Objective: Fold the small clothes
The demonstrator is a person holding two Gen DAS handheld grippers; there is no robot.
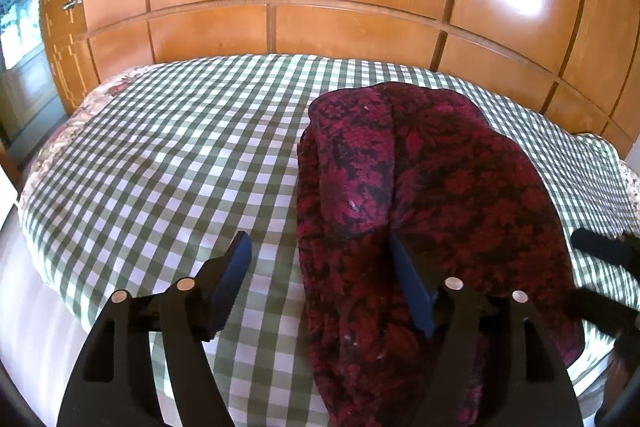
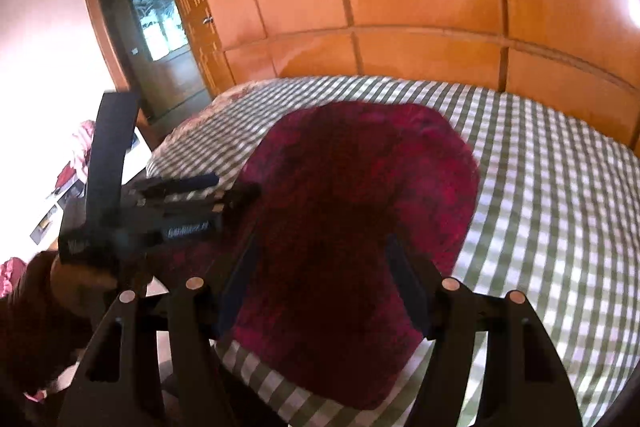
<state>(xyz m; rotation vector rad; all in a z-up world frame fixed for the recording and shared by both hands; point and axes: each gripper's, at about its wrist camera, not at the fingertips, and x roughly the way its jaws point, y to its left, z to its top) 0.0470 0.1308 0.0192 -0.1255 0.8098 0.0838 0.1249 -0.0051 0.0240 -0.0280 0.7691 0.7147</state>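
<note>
Now dark red floral garment (image 1: 420, 211) lies bunched lengthwise on checked bedspread (image 1: 160, 147); both grippers spread.

Left gripper (image 1: 320, 259): black frame, dark blue fingers (image 1: 236, 279), round silver pivot pins. Right gripper (image 2: 320, 267): same build.

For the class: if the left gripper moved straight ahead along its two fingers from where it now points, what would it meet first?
Most likely the green checked bedcover, close to the left edge of the dark red floral garment. The left gripper is open, its right finger already over the cloth. Depth is unclear, so it might brush the garment first.
</note>
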